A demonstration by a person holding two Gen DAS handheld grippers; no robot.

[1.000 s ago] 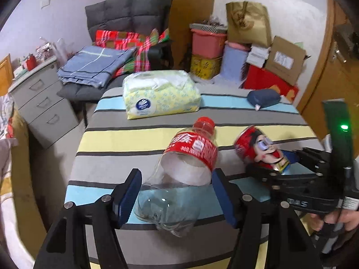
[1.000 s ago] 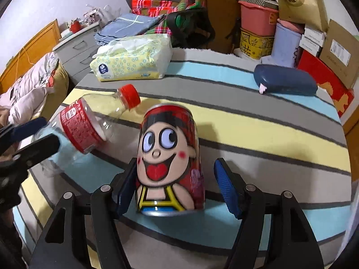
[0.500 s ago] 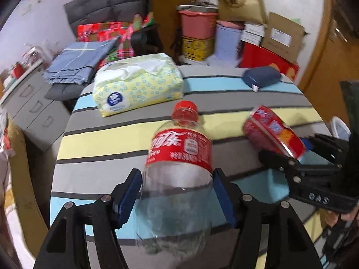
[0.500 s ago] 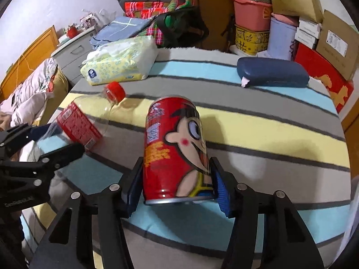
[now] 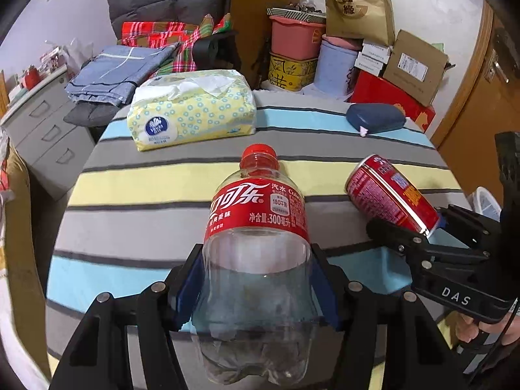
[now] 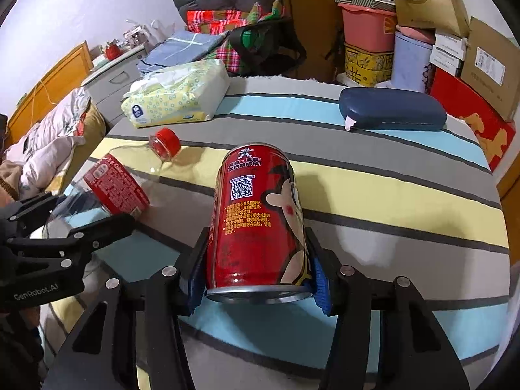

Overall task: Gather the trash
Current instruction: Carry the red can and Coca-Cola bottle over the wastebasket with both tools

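Note:
My left gripper (image 5: 256,279) is shut on an empty clear plastic cola bottle (image 5: 256,227) with a red label and red cap, held above the striped table, cap pointing away. My right gripper (image 6: 256,279) is shut on a red drink can (image 6: 256,214) with a cartoon face, also lifted, its base toward the camera. In the left wrist view the can (image 5: 390,195) and right gripper (image 5: 419,230) are at the right. In the right wrist view the bottle (image 6: 120,185) and left gripper (image 6: 81,214) are at the left.
The round table has a striped cloth (image 5: 146,201). A yellow tissue pack (image 5: 191,113) and a dark blue case (image 5: 375,117) lie at its far side. Boxes, bins and a paper bag (image 5: 357,9) stack behind. Grey drawers (image 5: 42,130) stand left; a white bin rim (image 5: 486,200) shows at right.
Both grippers closed on their objects and lifted them off the table. The bottle turned to point straight away; the can rolled in the right gripper so its text side faces up.

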